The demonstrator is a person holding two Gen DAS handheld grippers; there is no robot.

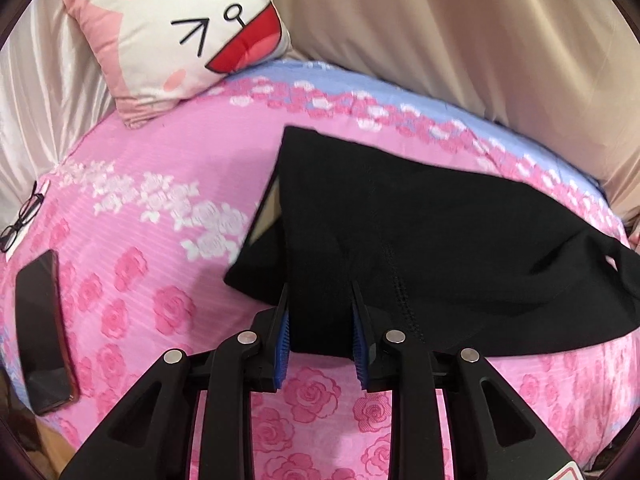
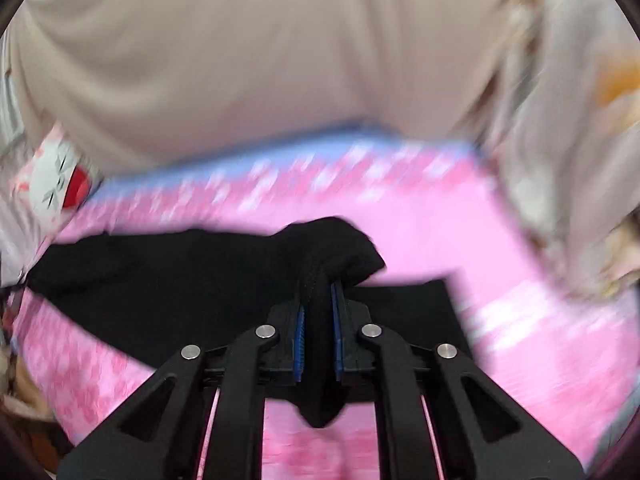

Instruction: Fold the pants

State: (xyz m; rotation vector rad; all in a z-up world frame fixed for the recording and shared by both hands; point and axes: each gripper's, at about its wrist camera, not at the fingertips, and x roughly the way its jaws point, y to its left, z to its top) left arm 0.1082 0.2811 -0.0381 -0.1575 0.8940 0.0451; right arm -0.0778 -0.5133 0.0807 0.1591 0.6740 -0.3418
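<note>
Black pants [image 1: 420,232] lie spread on a pink rose-print bedspread [image 1: 152,216]. My left gripper [image 1: 320,292] has its jaws open, with its tips against the near edge of the pants and the black cloth between them. In the right wrist view, my right gripper [image 2: 318,292] is shut on a bunched fold of the pants [image 2: 160,280] and holds it lifted above the bed. Cloth hangs down between its blue pads [image 2: 299,340]. That view is blurred by motion.
A cat-face pillow [image 1: 180,40] lies at the bed's far left; it also shows in the right wrist view [image 2: 56,184]. A black phone [image 1: 42,336] and glasses [image 1: 22,216] lie at the left edge. Beige curtains [image 1: 460,24] hang behind the bed.
</note>
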